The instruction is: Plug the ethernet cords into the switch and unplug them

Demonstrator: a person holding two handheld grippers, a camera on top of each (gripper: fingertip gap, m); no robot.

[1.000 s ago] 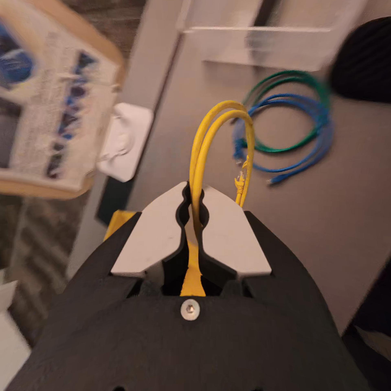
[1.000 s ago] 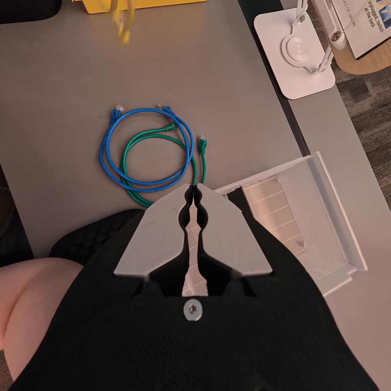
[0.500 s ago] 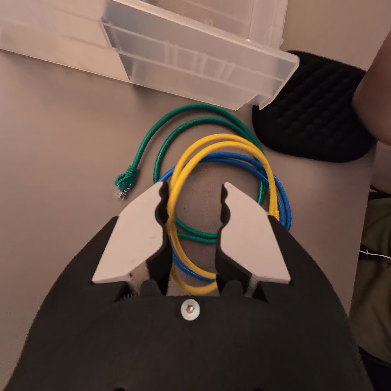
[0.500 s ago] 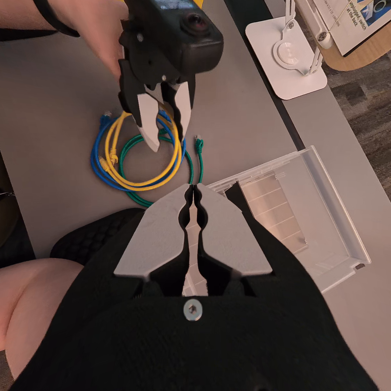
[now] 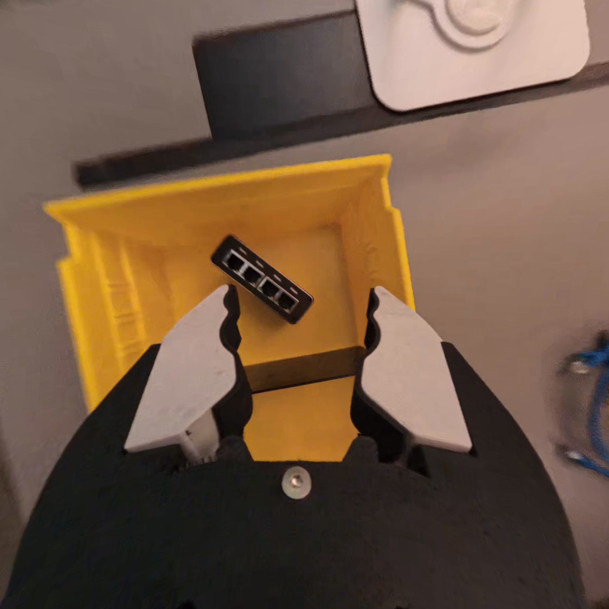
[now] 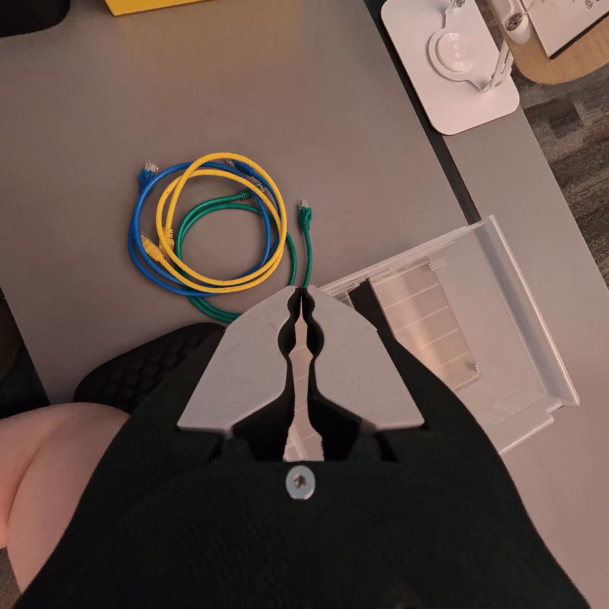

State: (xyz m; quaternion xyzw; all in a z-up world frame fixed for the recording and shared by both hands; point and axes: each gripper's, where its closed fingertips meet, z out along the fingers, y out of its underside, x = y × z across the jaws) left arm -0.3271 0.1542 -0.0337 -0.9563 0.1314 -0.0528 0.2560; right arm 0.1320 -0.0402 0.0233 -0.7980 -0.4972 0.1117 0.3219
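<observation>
Both tools share one build. The left gripper [image 5: 301, 290] has a broad, matte black, grainy body that flares wide behind a single silver hex-socket screw [image 5: 296, 487] set on its centreline. Ahead of that screw two wedge-shaped fingers [image 5: 191, 369] taper to blunt tips; their outer faces are flat pale grey, their inner edges black and scalloped in wavy notches. The right gripper [image 6: 301, 290] has the same black shell, grey fingers [image 6: 250, 359] and a bluish-silver screw [image 6: 300, 483].
</observation>
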